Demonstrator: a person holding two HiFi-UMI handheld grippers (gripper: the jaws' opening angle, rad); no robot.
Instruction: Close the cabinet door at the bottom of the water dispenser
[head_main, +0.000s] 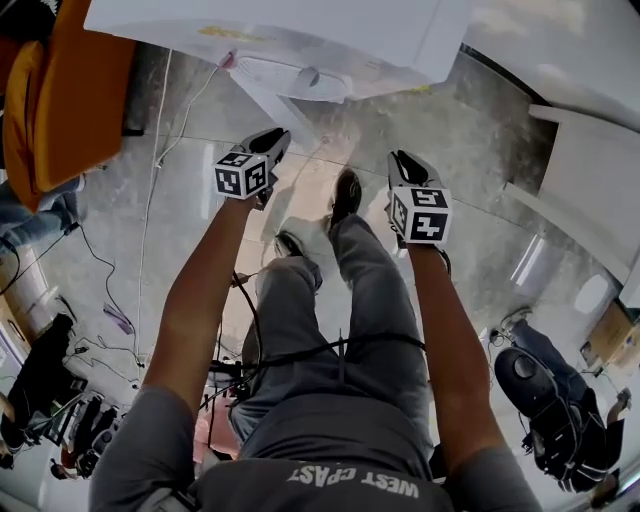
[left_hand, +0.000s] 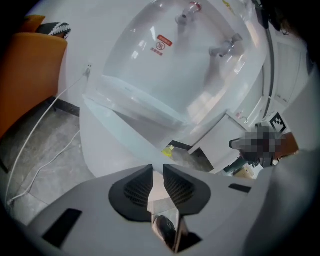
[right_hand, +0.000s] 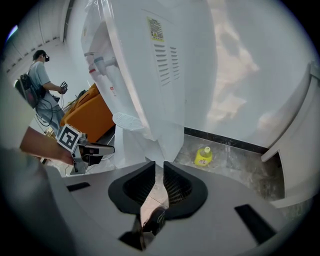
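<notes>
The white water dispenser (head_main: 290, 35) stands just ahead of my feet, with its taps (left_hand: 222, 49) and drip tray (left_hand: 135, 102) facing me. Below the tray, a white panel (head_main: 272, 108) angles out from the base toward me; it looks like the cabinet door (left_hand: 112, 145) standing ajar. My left gripper (head_main: 272, 142) hovers close before that panel without touching it, jaws shut and empty. My right gripper (head_main: 404, 162) hangs to the right of the dispenser's side (right_hand: 165, 75), also shut on nothing. In their own views the left gripper (left_hand: 158, 167) and right gripper (right_hand: 159, 164) show pads nearly meeting.
A small yellow bottle (right_hand: 203, 156) sits on the stone floor beside the dispenser, by the wall. An orange chair (head_main: 60, 90) stands to the left, and a white cable (head_main: 150, 200) runs across the floor. White furniture (head_main: 590, 180) is to the right. Another person (right_hand: 40, 80) stands far left.
</notes>
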